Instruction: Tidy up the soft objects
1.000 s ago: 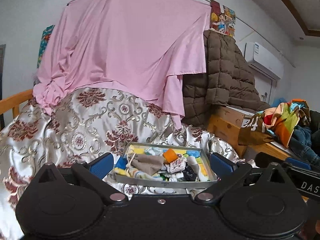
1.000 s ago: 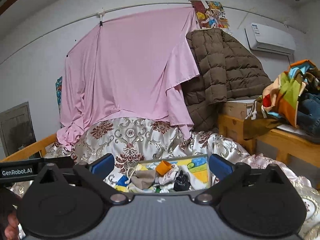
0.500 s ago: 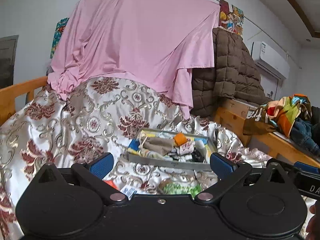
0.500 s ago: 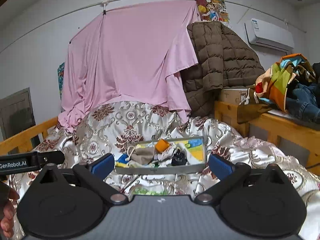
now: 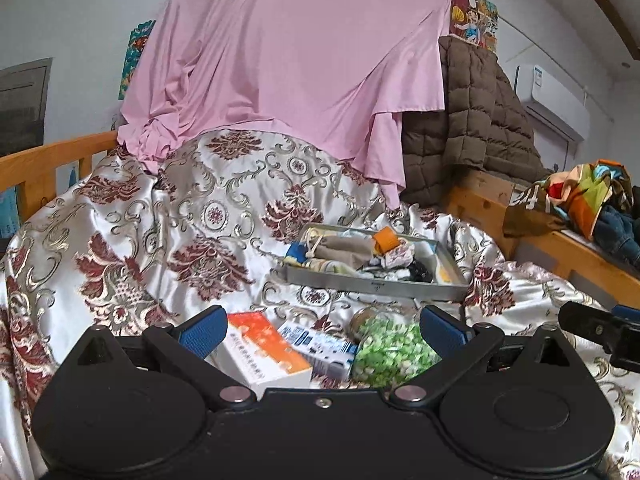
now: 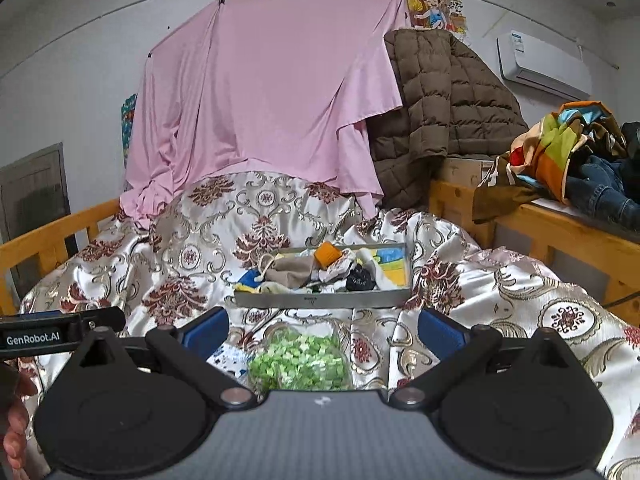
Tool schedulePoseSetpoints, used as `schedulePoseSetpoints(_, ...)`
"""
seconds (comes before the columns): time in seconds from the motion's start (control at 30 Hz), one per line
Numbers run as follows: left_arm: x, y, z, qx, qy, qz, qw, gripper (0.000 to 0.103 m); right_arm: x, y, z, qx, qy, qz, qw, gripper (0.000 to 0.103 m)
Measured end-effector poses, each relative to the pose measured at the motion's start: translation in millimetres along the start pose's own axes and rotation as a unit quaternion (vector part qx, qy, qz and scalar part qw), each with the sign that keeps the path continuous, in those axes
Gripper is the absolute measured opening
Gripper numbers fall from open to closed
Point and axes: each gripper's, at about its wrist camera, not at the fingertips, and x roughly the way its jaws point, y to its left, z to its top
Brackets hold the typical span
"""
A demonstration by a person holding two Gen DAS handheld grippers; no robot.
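A grey tray (image 5: 376, 283) (image 6: 320, 300) lies on the satin bedspread, filled with soft items: a tan drawstring pouch (image 5: 344, 246) (image 6: 290, 270), an orange roll (image 5: 386, 240) (image 6: 327, 254), small socks and a black piece (image 6: 360, 278). A clear bag of green pieces (image 5: 390, 354) (image 6: 300, 362) lies in front of the tray. An orange-and-white box (image 5: 266, 348) and a blue-and-white box (image 5: 316, 346) lie beside it. My left gripper (image 5: 322, 330) and right gripper (image 6: 322, 332) are both open and empty, hovering above these items.
The floral satin bedspread (image 5: 180, 220) covers the bed, with a wooden rail (image 5: 44, 160) on the left. A pink sheet (image 6: 260, 100) and brown quilted jacket (image 6: 440, 112) hang behind. A wooden bench (image 6: 560, 232) with piled clothes stands to the right.
Both grippers have pulled back and tilted down. The tray now looks farther away, and the boxes and green bag have come into view. Both jaws stay open.
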Motion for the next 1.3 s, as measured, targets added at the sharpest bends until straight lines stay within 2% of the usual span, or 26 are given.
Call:
schedulePoseSetpoints(0.9,-7.7,13.9,-31.6,-0.010,0.021,0.005,0.9997,0.102,-2.3,20.9,-24.7,-0.013,0.042,-0.005,0.999,0.102)
schedulePoseSetpoints(1.3,-8.5,7.9,-40.7,0.004,0.031,0.010,0.9995,0.102,6.1,23.2,-30.9,-0.014,0.062,-0.012,0.998,0.103)
